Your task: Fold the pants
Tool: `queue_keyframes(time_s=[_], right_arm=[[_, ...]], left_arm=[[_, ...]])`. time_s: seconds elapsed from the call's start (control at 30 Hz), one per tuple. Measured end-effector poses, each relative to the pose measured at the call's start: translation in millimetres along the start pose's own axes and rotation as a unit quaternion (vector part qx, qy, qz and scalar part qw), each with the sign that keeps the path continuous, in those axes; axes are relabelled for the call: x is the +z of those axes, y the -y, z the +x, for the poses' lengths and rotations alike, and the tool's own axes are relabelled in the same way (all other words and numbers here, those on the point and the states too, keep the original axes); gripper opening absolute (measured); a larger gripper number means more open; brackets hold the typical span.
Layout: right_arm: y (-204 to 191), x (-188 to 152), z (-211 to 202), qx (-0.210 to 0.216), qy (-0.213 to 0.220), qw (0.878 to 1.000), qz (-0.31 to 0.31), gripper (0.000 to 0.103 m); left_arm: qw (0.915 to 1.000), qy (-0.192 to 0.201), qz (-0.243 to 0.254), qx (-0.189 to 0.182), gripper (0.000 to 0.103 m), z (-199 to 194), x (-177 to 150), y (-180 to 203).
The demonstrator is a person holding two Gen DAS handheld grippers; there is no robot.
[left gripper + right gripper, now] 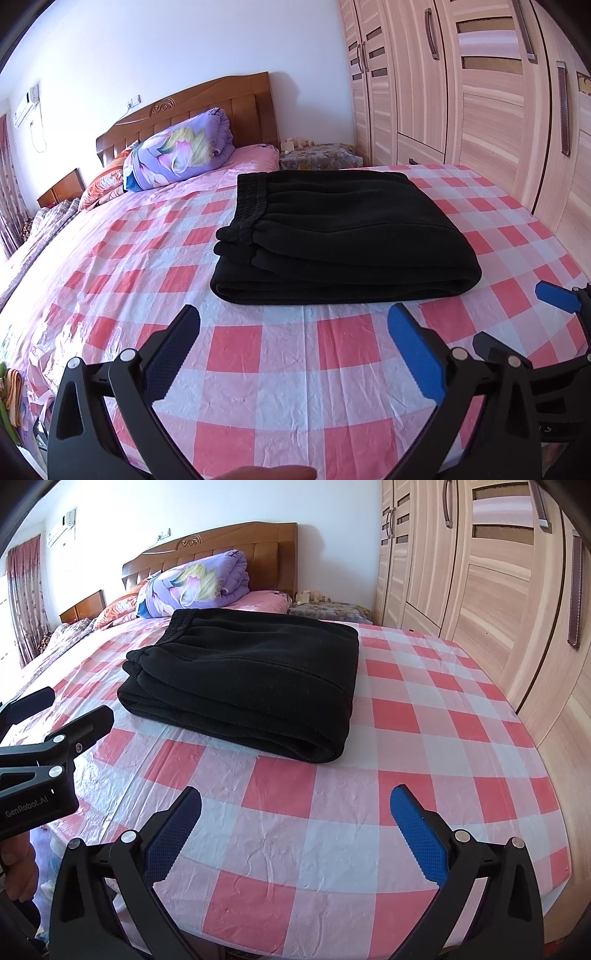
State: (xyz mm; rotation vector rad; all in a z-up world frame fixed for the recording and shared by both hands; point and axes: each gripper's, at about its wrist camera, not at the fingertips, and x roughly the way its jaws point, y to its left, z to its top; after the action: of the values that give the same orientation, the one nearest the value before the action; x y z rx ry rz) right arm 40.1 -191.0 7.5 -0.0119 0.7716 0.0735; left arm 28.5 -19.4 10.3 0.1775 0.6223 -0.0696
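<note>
Left wrist: folded pants [343, 236] on checked sheet [258, 354], rolled edge nearest; both tongs [293, 350] [295, 830] spread, empty.

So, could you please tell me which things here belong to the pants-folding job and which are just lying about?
Part of the job:
- black pants, folded on the checked sheet
- left gripper, open and empty
- right gripper, open and empty

Just lying about:
- purple floral quilt by the headboard
- cluttered bedside table
- wardrobe
</note>
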Motion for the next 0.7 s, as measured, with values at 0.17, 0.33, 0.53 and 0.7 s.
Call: queue_keyframes(time_s=[0.17,0.33,0.53,0.7], right_arm=[[-0.6,1.3,-1.3,0.0,0.0,1.0,-0.001,0.099],[-2.2,1.3,-1.2,0.002,0.0,1.0,-0.003,0.099],[-4.3,-0.3,-1.0,0.003,-0.001,1.0,-0.003,0.099],[-5.2,-0.9,-0.9,0.005,-0.001,1.0,-0.003,0.099]], left_arm=[[1.0,0.001,-0.001,0.001,0.102,-0.3,0.7,0.2],[1.0,0.0,-0.001,0.001,0.102,-0.1,1.0,0.3],[1.0,0.001,-0.002,0.001,0.102,-0.7,1.2,0.3],[1.0,0.001,0.0,0.002,0.102,-1.5,2.3,2.8]])
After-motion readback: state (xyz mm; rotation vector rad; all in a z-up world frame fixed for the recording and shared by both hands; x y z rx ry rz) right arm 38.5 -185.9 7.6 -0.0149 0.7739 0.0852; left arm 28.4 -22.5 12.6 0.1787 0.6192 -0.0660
